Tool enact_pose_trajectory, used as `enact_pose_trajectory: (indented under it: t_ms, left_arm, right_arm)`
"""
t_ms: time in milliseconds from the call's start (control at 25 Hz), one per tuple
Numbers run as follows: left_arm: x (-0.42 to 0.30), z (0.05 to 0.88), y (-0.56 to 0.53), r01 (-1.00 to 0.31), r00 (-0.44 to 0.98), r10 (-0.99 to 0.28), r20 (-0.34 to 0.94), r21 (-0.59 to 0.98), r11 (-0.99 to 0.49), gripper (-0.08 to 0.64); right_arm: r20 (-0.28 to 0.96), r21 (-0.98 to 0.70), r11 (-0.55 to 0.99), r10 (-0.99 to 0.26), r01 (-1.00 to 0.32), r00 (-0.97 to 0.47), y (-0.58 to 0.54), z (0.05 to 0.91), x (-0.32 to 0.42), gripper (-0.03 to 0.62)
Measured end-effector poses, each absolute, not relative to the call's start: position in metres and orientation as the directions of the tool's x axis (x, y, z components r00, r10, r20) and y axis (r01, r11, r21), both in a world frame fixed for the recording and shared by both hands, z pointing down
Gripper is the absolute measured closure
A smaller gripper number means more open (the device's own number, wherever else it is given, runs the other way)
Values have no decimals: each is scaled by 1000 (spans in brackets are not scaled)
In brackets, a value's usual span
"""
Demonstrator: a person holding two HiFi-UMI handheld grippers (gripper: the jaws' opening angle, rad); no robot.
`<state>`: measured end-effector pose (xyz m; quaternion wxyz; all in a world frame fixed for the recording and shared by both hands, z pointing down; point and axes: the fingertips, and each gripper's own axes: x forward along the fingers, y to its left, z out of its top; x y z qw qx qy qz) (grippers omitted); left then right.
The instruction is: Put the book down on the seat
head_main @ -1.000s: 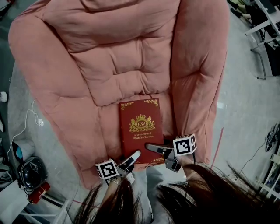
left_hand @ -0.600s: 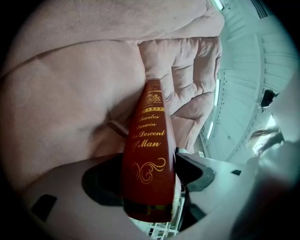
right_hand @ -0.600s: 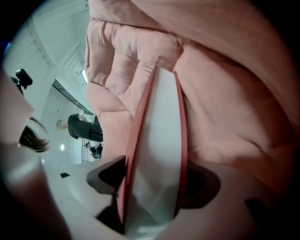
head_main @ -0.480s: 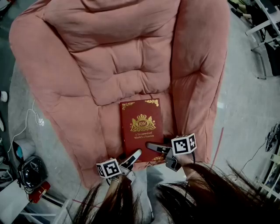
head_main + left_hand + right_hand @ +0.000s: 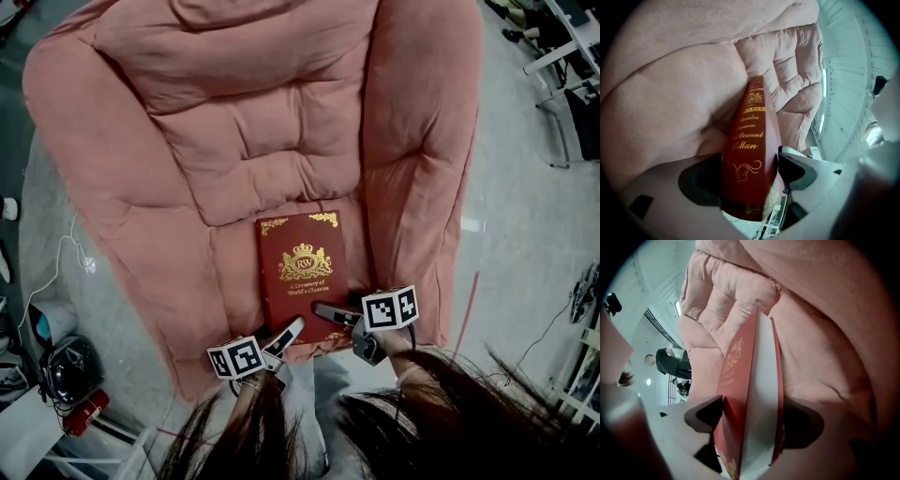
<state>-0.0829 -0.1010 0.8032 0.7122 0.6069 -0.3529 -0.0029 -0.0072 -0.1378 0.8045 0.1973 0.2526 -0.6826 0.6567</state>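
Head view, red book (image 5: 302, 272) on pink seat (image 5: 223, 267)

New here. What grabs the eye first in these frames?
A big pink armchair fills the head view, with a red, gold-crested book lying cover up on its seat, near the front edge. The left gripper and the right gripper each straddle the book's near end, spine on the left, page edge on the right; both sets of jaws have just been opening with the book between them.
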Motion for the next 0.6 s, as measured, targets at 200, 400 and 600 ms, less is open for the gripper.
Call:
enact_pose_trajectory:
  t_ms: [200,400,600]
  left_arm:
    - [-83,804,-99,-472,733,-409,543,840,268,187]
    - [-82,804,-95,-524,728,-372,577,817,241,176]
    - [-90,801,-94,-522,717,-382,583,812,260,176]
  right_arm:
    - [625,-777,22,-84,-629,-776,-138,805,-4,218]
    - [655,-752,39,-74,-658,-752,-138,809,0,216]
    - [706,-702,74,-51,-708,-706,-133,816,9,218]
